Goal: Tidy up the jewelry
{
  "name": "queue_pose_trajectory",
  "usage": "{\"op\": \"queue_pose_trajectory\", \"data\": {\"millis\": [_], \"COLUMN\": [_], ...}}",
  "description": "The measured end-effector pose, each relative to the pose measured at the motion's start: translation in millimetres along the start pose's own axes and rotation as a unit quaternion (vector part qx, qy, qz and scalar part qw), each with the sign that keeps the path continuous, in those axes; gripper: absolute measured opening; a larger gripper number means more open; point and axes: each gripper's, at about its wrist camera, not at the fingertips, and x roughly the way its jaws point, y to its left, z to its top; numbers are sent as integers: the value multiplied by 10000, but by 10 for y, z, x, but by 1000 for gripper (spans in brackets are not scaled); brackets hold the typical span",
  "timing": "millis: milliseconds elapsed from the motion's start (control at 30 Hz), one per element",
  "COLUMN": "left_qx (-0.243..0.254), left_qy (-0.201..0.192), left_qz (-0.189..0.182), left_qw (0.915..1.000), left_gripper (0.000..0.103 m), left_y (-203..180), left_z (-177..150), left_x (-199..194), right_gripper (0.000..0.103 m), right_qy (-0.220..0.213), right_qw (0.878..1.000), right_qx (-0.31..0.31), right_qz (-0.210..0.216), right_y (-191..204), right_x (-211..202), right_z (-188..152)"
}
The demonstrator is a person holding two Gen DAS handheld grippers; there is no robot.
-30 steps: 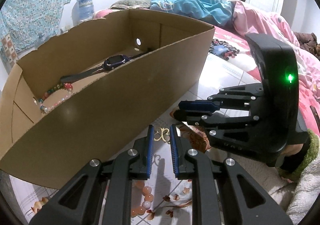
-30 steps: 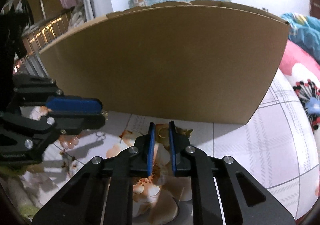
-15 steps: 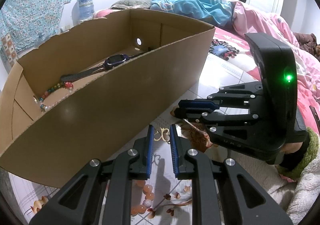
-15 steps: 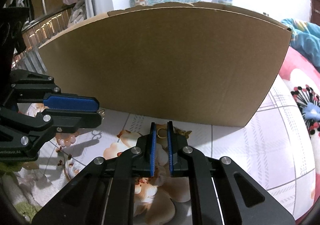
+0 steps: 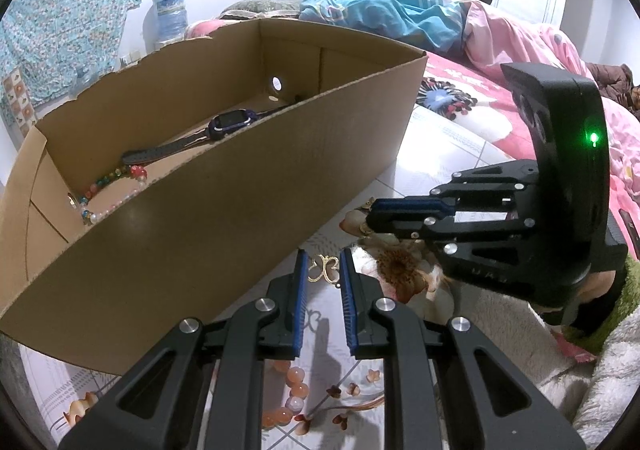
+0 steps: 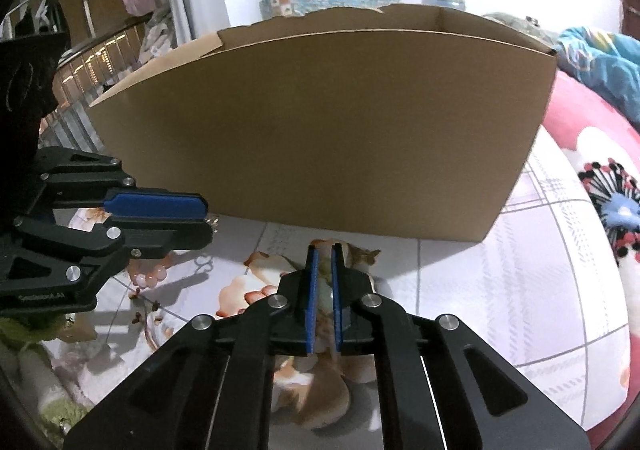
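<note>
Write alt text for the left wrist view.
The left gripper frames a gold butterfly charm lying on the floral bedspread, beside a cardboard box holding a watch and beaded bracelet; the right gripper reaches in alongside.

Both views ride close above the flowered bedspread (image 5: 452, 154), each looking forward and downward along its own fingers. The left wrist view sees over the near wall into the cardboard box (image 5: 208, 234); the right wrist view faces that wall from lower. They share the box, the bedspread, and each other's gripper.
</note>
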Motion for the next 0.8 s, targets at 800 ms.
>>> {"op": "queue_pose_trajectory", "data": {"millis": [800], "left_qx": [44], "left_qy": [36], "left_qz": [-23], "left_qw": [10000], "left_gripper": [15], "left_y": [-1], "left_z": [0], "left_x": [15], "right_gripper": [9], "right_qy": [117], "right_qw": [9987], "right_qx": [-500], "right_qz": [-33], "right_y": [178], "right_x": [152], "right_z": [41]}}
